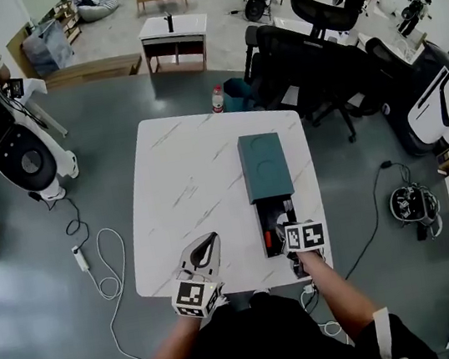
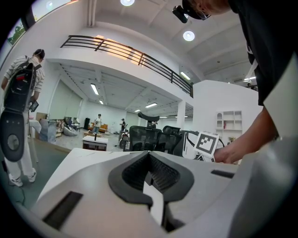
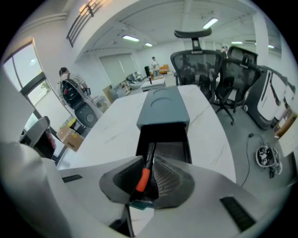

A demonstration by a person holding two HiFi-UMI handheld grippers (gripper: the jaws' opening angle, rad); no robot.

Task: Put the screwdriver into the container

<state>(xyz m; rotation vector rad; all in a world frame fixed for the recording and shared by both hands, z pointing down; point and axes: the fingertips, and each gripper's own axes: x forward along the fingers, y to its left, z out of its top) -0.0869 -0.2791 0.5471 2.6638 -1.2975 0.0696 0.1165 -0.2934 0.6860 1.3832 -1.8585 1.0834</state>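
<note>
1. Slim screwdriver, orange-and-black handle, dark shank [image 3: 143, 179]: lay in the open black drawer of the teal box container [image 3: 163, 107], at 5 o'clock on the white marble table [image 1: 182, 181]. Judged light, rigid and apt to roll; best taken at the handle.
2. Right gripper [image 3: 150, 163]: jaws apart, straddling the handle, no pinch evident.
3. Left gripper [image 2: 150, 162]: jaws together, empty, at 7 o'clock.

Container [image 1: 265, 166] on the tabletop's [image 1: 184, 189] right side
The screwdriver [image 1: 268, 239] lies in its near end, by the right gripper [image 1: 287, 225]; the left gripper [image 1: 207, 243] sits left of it, at the front edge.
</note>
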